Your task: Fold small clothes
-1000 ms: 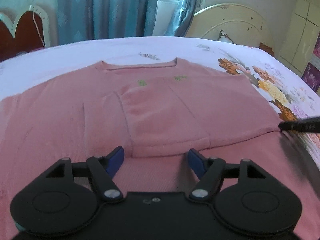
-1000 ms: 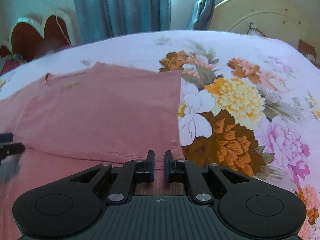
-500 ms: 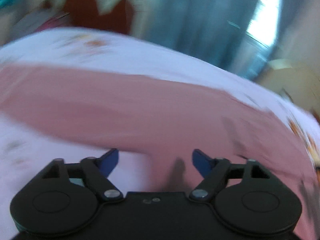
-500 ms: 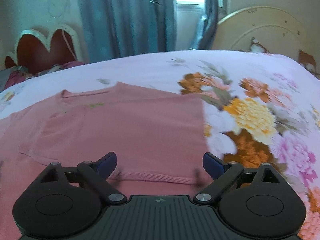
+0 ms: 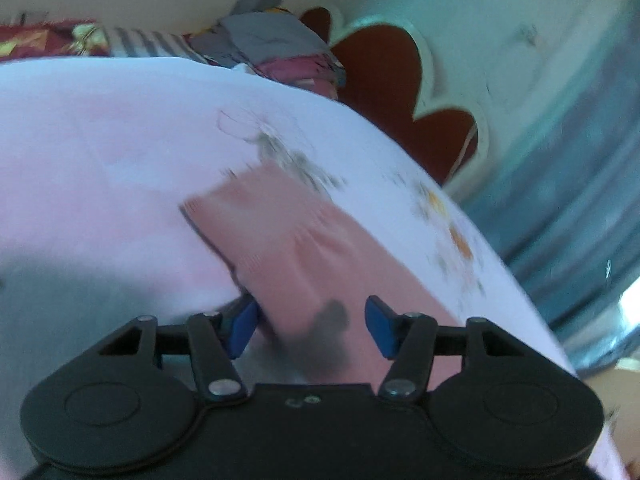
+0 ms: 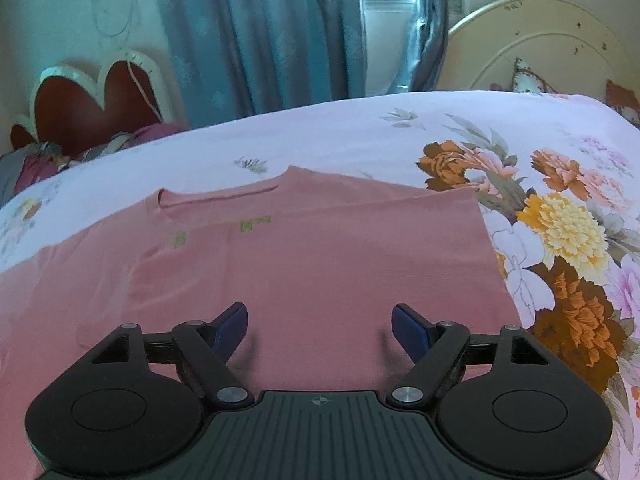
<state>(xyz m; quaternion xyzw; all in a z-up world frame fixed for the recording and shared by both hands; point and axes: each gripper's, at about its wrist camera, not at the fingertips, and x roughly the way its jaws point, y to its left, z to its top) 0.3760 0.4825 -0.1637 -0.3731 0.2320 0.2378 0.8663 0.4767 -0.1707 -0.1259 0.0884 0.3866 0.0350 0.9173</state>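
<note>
A pink knit top [image 6: 320, 248] lies flat on the flowered bed sheet [image 6: 360, 128], neckline away from me, its right side folded to a straight edge. My right gripper [image 6: 320, 326] hovers low over its lower middle, jaws wide apart and closing slightly, with nothing between them. In the blurred left wrist view, a long pink sleeve [image 5: 280, 232] stretches out over the sheet [image 5: 100, 160], its cuff end far from me. My left gripper [image 5: 310, 326] sits over the near part of that sleeve. Its jaws are closing with the cloth lying between the blue pads, which do not press on it.
A heart-shaped red and white headboard [image 5: 392, 80] and a heap of clothes [image 5: 272, 44] stand beyond the bed's left side. Blue curtains [image 6: 260, 32] hang behind. A cream headboard [image 6: 540, 48] with a pillow [image 6: 528, 80] is at the back right.
My left gripper swept left from the top's middle to the outstretched sleeve, rolling as it went. My right gripper let go of the hem, opened wide and lifted back a little.
</note>
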